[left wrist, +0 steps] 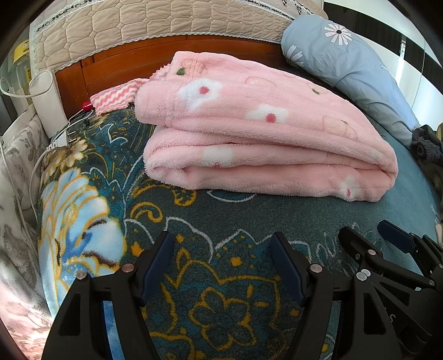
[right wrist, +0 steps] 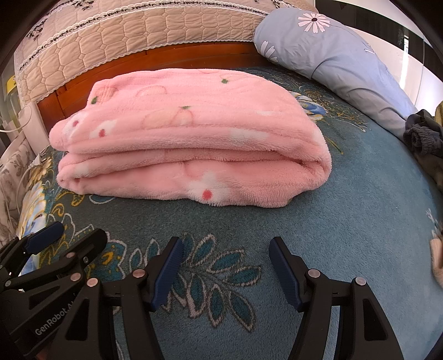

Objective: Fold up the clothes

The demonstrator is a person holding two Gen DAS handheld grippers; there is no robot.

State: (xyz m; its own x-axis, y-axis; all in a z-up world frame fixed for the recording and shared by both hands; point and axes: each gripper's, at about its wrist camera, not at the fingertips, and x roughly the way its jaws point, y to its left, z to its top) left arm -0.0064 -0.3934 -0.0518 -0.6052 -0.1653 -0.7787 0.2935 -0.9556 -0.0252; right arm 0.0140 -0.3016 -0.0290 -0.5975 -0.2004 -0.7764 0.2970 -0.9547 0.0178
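Note:
A pink fleece garment with white flowers [left wrist: 249, 133] lies folded in a thick stack on the teal floral blanket [left wrist: 193, 221]; it also shows in the right wrist view [right wrist: 188, 144]. My left gripper [left wrist: 221, 243] is open and empty, above the blanket in front of the stack, apart from it. My right gripper [right wrist: 225, 246] is open and empty, also in front of the stack. The right gripper shows at the lower right of the left wrist view [left wrist: 368, 235], and the left gripper at the lower left of the right wrist view [right wrist: 77, 235].
A blue-grey flowered pillow [right wrist: 346, 61] lies at the back right. Dark clothes [right wrist: 423, 138] are heaped at the right edge. A wooden headboard [left wrist: 124, 63] with a beige quilted cover [left wrist: 152, 22] stands behind. A pink zigzag cloth [left wrist: 116, 97], white cables and a plug [left wrist: 63, 138] lie at the left.

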